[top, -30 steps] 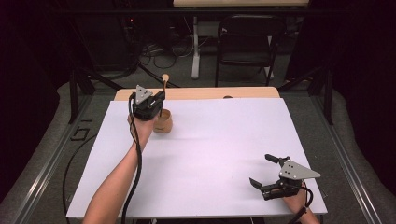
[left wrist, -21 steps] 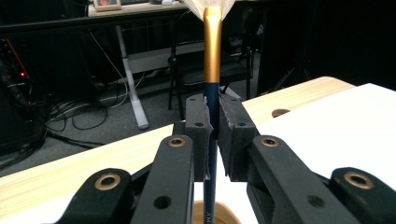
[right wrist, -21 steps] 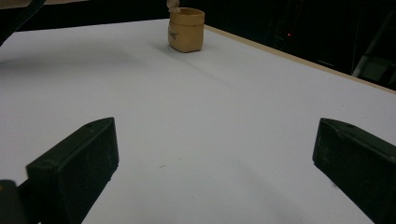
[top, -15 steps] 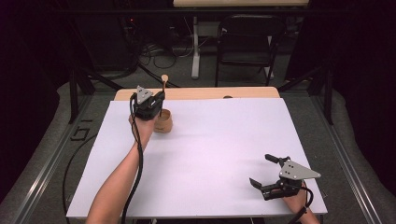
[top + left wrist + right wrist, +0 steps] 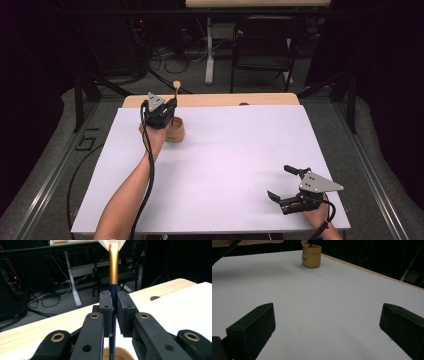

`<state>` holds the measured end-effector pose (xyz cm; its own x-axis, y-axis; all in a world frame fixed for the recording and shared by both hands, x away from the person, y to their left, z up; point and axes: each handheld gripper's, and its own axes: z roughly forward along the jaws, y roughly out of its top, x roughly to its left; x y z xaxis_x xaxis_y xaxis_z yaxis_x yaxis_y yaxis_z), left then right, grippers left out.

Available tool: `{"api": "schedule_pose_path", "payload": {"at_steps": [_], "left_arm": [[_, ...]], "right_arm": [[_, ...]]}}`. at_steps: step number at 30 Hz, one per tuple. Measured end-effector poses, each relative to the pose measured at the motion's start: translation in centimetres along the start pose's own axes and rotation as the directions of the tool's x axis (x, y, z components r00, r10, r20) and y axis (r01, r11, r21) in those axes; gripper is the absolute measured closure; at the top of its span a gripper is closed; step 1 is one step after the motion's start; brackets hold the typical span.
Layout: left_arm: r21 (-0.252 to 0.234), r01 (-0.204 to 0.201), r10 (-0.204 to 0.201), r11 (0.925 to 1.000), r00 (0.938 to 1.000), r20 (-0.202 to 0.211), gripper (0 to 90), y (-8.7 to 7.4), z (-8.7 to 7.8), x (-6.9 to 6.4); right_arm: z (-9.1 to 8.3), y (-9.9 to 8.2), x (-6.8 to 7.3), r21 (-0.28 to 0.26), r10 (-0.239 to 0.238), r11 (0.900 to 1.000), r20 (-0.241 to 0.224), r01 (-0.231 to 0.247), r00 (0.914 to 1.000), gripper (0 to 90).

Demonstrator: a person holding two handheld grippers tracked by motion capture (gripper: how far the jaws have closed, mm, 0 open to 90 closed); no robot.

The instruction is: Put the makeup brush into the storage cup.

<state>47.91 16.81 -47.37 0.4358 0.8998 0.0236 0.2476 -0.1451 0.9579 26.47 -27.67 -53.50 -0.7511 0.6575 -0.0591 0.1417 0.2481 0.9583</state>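
My left gripper (image 5: 161, 111) is at the table's far left, shut on a brush (image 5: 113, 272) that stands upright. The brush has a dark blue handle, a gold ferrule and pale bristles at the top (image 5: 176, 85). In the left gripper view its pads (image 5: 106, 305) press on the handle from both sides, directly above a small wooden cup (image 5: 120, 353). From above, the cup (image 5: 176, 131) stands just right of that hand. My right gripper (image 5: 279, 181) rests near the front right corner, open with nothing between its fingers (image 5: 254, 327). The cup (image 5: 311, 256) shows far off in the right gripper view.
A white sheet (image 5: 225, 165) covers most of the wooden table (image 5: 215, 100), which has a small hole (image 5: 243, 104) in its bare far strip. A folding chair (image 5: 265, 45), a desk leg and floor cables lie beyond the table.
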Motion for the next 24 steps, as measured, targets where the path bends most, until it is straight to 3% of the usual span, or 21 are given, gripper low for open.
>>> {"api": "schedule_pose_path", "payload": {"at_steps": [24], "left_arm": [[0.035, 0.015, -0.015, 0.9993, 0.9999, -0.003, 83.1, -0.80, 0.58, 0.09]], "right_arm": [[0.03, -0.01, -0.02, 0.002, 0.001, 1.0000, -0.001, -0.001, 1.0000, 0.0]]}}
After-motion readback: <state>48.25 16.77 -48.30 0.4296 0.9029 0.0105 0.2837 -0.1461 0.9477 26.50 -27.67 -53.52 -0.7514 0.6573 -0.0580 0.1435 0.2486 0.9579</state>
